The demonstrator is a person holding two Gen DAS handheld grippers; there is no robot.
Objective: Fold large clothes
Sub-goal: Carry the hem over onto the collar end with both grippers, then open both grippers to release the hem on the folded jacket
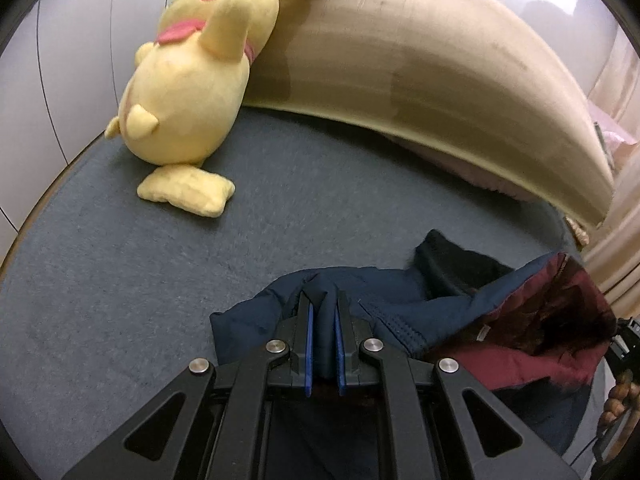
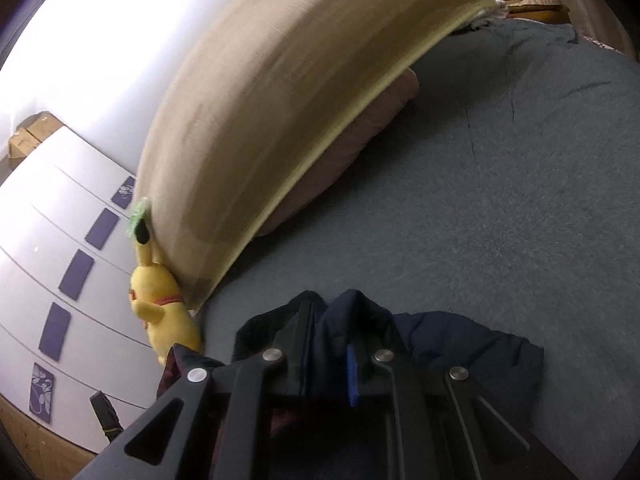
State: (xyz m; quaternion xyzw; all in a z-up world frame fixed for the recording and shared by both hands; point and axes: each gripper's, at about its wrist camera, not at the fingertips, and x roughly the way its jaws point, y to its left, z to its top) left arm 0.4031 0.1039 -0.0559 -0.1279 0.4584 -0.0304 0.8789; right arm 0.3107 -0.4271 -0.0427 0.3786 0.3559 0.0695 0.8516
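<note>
I see the grey bed point(image 1: 120, 280) spreading ahead of both jaws, the navy jacket point(image 1: 380, 304) bunched on it. My left gripper point(image 1: 323, 308) pinches a jacket fold; my right gripper point(image 2: 334, 320) clamps its navy fabric too.

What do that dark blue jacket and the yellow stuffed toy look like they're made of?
The navy padded jacket looks like smooth woven synthetic, faintly shiny, with stitched seams and a maroon lining. The yellow plush toy looks like soft, matte short-pile fabric, probably polyester, puffy and dented.
</note>
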